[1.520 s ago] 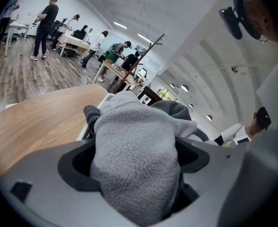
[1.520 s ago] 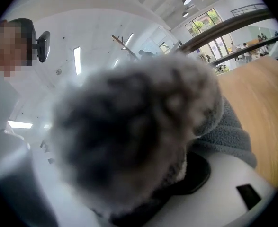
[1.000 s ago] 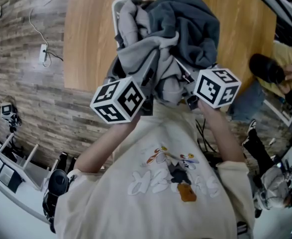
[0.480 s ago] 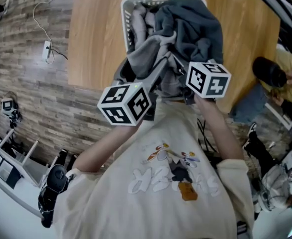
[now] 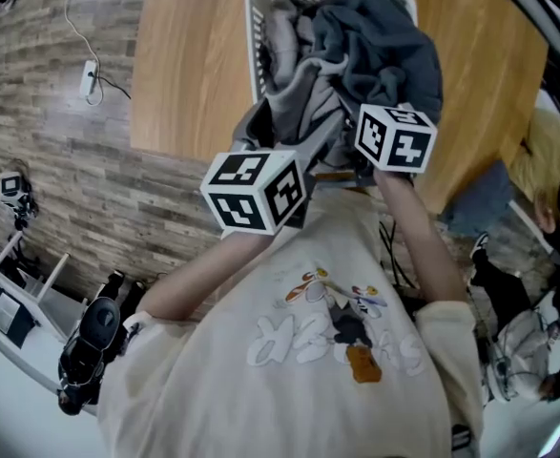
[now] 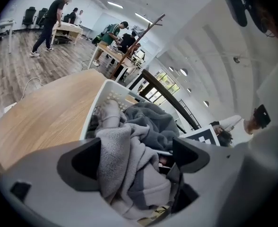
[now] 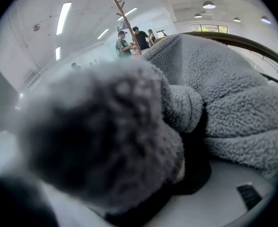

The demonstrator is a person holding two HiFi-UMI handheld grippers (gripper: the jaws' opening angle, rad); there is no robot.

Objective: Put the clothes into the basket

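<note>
A white basket (image 5: 257, 8) stands on the wooden table, heaped with grey clothes. A light grey garment (image 5: 303, 103) hangs over its near rim between my two grippers. In the left gripper view my left gripper (image 6: 136, 160) is shut on that garment (image 6: 124, 160), which fills the gap between the dark pads (image 6: 79, 162). A dark blue-grey fleece (image 5: 384, 46) lies on top at the basket's right side. My right gripper (image 7: 143, 174) is buried in that fleece (image 7: 224, 93), which blurs most of its view. Both marker cubes (image 5: 256, 191) show at the basket's near edge.
The table (image 5: 194, 74) ends just before my body. A wood-pattern floor (image 5: 60, 160) lies to the left, with a power strip and cable (image 5: 89, 76). A person (image 5: 556, 160) sits at the right. Several people (image 6: 49, 22) and a coat stand (image 6: 139, 37) are far behind the basket.
Both grippers have moved forward towards the basket with the grey clothes in them. The right cube has risen closer to the basket's rim; the left cube has shifted right.
</note>
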